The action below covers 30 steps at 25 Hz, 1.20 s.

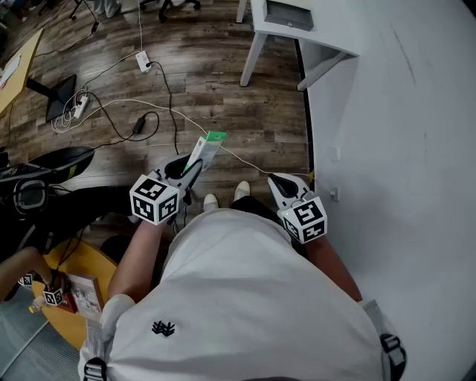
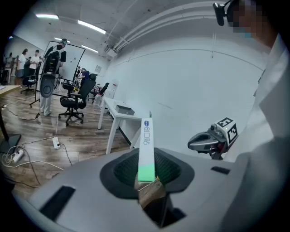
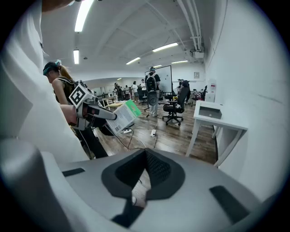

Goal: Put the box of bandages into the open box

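Note:
The box of bandages (image 1: pixel 206 152) is a flat white carton with a green end. It sticks out forward from my left gripper (image 1: pixel 190 170), which is shut on its lower end, over the wooden floor. In the left gripper view the box (image 2: pixel 146 147) stands edge-on between the jaws (image 2: pixel 147 174). My right gripper (image 1: pixel 277 181) is held in front of my body, shut with nothing in it (image 3: pixel 145 170). From the right gripper view, the box (image 3: pixel 123 117) shows in the left gripper (image 3: pixel 97 112). A shallow grey box (image 1: pixel 288 15) lies on a white desk ahead.
The white desk (image 1: pixel 327 46) stands against the white wall (image 1: pixel 401 134) on the right. Cables and a power strip (image 1: pixel 143 61) lie on the floor ahead. A yellow round table (image 1: pixel 67 301) is at my lower left. Office chairs (image 2: pixel 74 97) and people stand far off.

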Each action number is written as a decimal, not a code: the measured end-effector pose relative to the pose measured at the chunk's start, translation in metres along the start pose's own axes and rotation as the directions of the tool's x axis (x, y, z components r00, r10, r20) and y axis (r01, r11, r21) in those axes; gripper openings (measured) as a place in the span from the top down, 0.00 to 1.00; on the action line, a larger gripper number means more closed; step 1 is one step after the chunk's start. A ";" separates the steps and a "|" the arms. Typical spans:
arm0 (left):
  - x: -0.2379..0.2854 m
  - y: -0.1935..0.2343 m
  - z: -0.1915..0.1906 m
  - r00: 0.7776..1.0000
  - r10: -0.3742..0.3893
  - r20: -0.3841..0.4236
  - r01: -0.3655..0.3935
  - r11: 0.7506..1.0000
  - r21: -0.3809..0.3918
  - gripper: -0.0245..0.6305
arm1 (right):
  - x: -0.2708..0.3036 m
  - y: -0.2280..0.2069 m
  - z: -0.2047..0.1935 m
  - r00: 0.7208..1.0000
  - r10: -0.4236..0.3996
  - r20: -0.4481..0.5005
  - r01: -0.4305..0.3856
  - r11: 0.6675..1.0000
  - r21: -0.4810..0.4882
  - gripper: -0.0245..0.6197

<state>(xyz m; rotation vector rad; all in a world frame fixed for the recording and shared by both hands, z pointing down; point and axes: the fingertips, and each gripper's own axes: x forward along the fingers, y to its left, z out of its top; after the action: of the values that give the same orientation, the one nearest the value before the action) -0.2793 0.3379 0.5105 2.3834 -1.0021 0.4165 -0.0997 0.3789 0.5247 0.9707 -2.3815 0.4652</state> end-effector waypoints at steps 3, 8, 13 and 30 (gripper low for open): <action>0.016 -0.016 0.005 1.000 -0.021 -0.009 0.021 1.000 0.012 0.82 | -0.007 -0.014 -0.004 1.000 -0.006 0.007 0.006 1.000 0.004 0.95; 0.041 -0.033 0.019 0.998 -0.048 -0.036 0.049 0.999 0.017 0.82 | -0.014 -0.035 -0.001 1.000 -0.012 0.024 0.012 1.000 0.015 0.95; 0.068 -0.049 0.039 0.996 -0.069 -0.062 0.071 0.997 0.028 0.82 | -0.028 -0.066 0.002 0.999 -0.021 0.037 0.019 0.999 0.051 0.95; 0.194 -0.058 0.101 0.985 -0.048 -0.163 0.059 0.996 0.066 0.82 | -0.034 -0.199 -0.004 0.995 -0.041 0.095 0.027 0.989 0.145 0.82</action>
<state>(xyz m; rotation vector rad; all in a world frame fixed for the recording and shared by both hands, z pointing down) -0.0968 0.2038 0.4972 2.3892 -0.8615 0.6238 0.0653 0.2635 0.5315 1.1196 -2.4405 0.5954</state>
